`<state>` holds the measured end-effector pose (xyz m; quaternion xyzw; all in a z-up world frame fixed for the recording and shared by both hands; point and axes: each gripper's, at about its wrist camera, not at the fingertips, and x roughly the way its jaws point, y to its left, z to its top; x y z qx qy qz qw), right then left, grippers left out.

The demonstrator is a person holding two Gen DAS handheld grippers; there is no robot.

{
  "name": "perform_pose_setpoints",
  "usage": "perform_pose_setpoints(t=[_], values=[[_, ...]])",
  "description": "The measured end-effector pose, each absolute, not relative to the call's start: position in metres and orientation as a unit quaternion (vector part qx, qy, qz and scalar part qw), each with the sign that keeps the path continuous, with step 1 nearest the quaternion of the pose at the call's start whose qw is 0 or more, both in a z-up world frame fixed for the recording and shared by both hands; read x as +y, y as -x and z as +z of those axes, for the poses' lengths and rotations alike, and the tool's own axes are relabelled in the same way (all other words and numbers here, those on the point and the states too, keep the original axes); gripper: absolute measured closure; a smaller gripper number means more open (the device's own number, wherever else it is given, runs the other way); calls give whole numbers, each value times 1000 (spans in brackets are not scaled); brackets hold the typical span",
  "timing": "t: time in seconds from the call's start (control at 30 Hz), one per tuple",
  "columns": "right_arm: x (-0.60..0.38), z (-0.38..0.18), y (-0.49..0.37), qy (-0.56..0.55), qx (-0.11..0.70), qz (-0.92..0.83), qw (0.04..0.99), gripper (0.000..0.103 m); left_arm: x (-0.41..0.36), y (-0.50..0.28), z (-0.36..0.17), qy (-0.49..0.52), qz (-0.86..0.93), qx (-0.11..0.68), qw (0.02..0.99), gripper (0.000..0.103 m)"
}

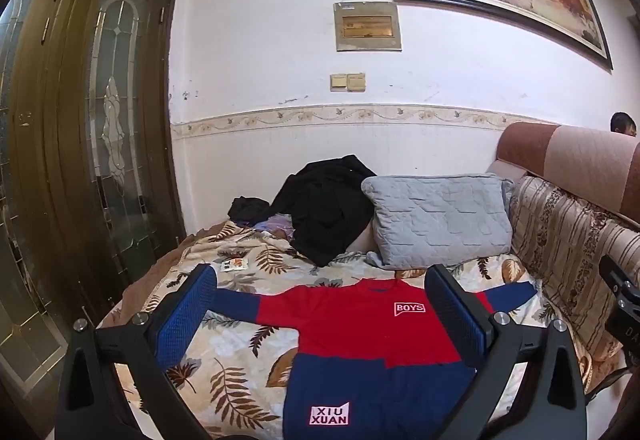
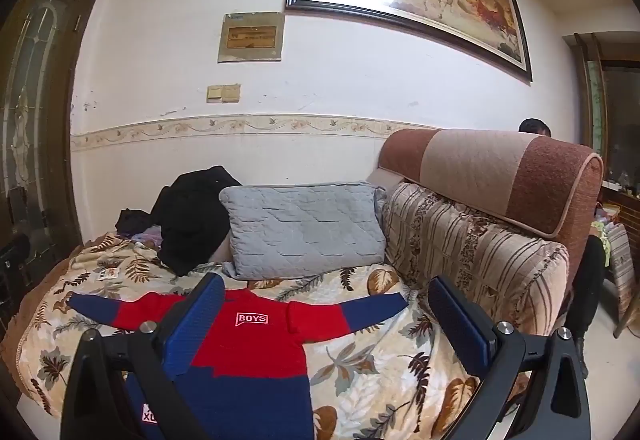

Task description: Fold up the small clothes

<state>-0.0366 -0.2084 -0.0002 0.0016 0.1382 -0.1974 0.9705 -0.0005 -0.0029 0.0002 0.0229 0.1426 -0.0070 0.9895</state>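
Note:
A small red and navy sweater point(image 1: 352, 336) lies flat and face up on the leaf-print blanket point(image 1: 240, 368), both sleeves spread sideways, with a "BOYS" patch on the chest and an "XIU XUAN" patch on the hem. The right wrist view shows the same sweater point(image 2: 256, 348) lower left. My left gripper point(image 1: 320, 312) hovers above it, open wide, nothing between its blue pads. My right gripper point(image 2: 324, 320) is open too, held over the sweater's right sleeve point(image 2: 360, 314) and the blanket point(image 2: 380, 368), touching nothing.
A grey quilted pillow point(image 1: 440, 220) and a heap of black clothes point(image 1: 324, 204) lie at the far end, by the white wall. The striped sofa back point(image 2: 472, 240) rises on the right. A glazed wooden door point(image 1: 80, 144) stands left. A person's head point(image 2: 534, 128) shows behind the sofa.

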Motion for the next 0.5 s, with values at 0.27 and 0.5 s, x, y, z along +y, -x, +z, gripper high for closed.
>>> perform_pose_setpoints(t=[0.27,0.5], values=[[-220,4,47,-9,134,-214,968,0,-13,8,3,-28,-11,137,990,0],[-222,3,46,-7,136,-213,968,0,-3,4,3,-28,-9,142,989,0]])
